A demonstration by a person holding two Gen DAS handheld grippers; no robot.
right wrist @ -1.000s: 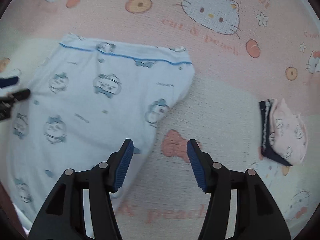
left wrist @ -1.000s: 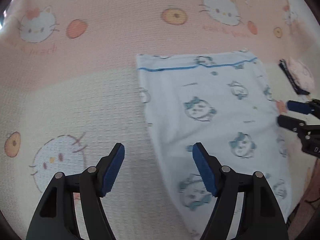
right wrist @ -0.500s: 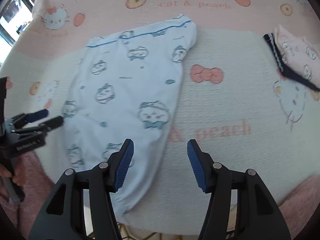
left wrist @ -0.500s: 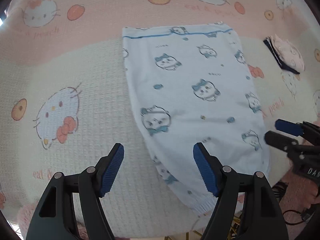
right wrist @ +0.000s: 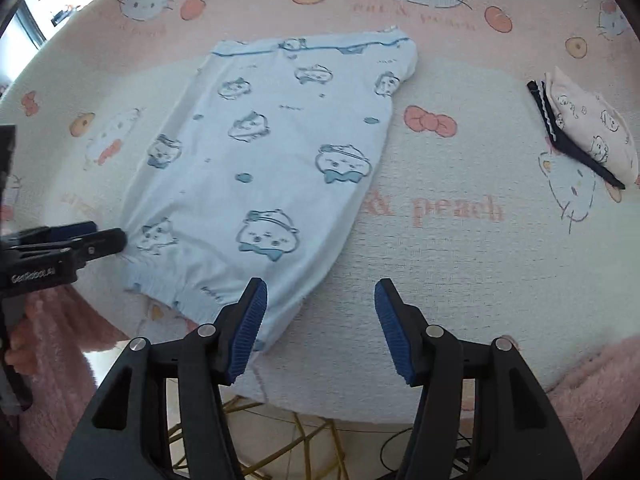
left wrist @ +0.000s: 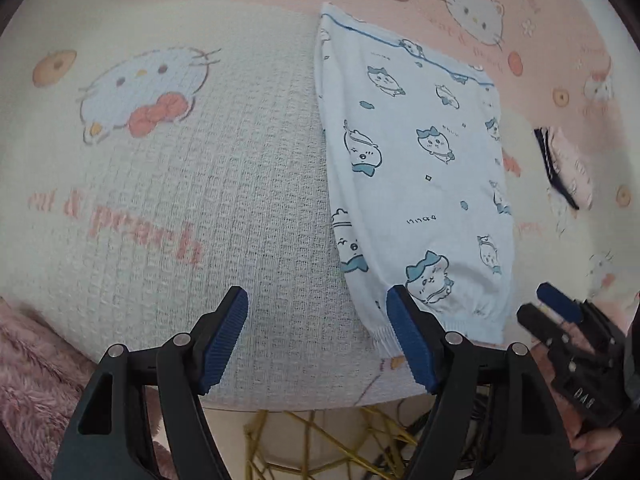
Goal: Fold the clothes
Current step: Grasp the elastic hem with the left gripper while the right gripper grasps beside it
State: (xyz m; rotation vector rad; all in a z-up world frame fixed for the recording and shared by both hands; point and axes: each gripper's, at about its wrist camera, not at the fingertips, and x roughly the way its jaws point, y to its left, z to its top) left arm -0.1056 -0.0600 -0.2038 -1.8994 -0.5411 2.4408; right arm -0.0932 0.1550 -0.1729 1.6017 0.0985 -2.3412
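Note:
Light blue trousers with a cartoon print (left wrist: 420,168) lie flat, folded lengthwise, on the Hello Kitty blanket (left wrist: 200,184); waistband far, gathered cuffs at the near table edge. They also show in the right wrist view (right wrist: 264,160). My left gripper (left wrist: 318,336) is open and empty, just left of the cuffs. My right gripper (right wrist: 320,328) is open and empty, just right of the cuffs. Each gripper shows in the other's view: the right one (left wrist: 560,312) and the left one (right wrist: 80,240).
A folded pink and navy garment (right wrist: 584,128) lies on the blanket at the right, also in the left wrist view (left wrist: 564,164). Pink fluffy fabric (right wrist: 60,344) hangs at the near edge. A gold wire frame (left wrist: 320,440) and cables show below the table edge.
Both grippers pulled back from over the trousers' upper part to the near table edge, by the cuffs. Both stayed open. The trousers have not moved.

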